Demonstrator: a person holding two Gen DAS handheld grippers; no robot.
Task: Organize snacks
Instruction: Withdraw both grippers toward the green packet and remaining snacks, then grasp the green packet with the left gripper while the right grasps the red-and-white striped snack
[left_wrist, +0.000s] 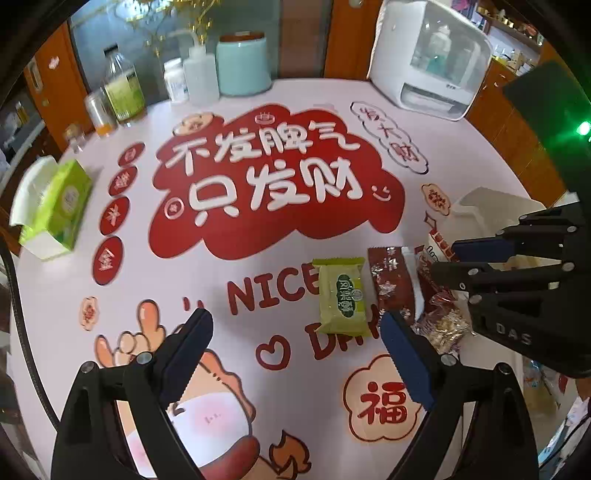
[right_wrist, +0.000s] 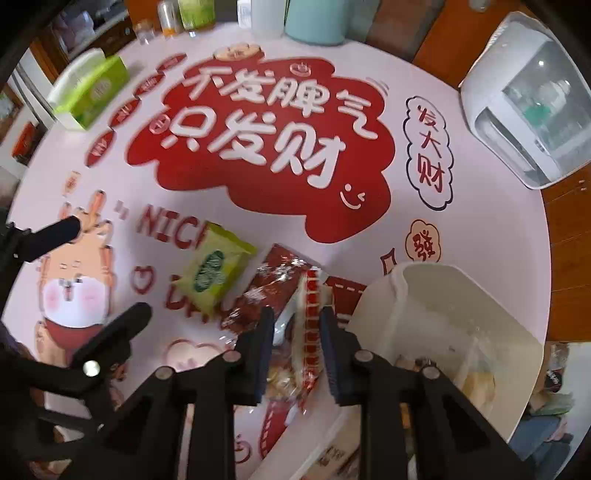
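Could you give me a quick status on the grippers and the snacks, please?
Left gripper open, empty. Right gripper closing on red-striped snack. Green snack, dark red snack loose beside white bin. Nothing blocking.

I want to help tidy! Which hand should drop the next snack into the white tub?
Probably the right gripper: its jaws straddle the red-and-clear snack packet beside the white tub. The left gripper hangs open, empty.

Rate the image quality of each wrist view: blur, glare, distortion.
Left wrist view: mostly sharp, fisheye bends the table edge, a green light flares at right. Right wrist view: motion-smeared, glare on the red wrapper, dark corners.
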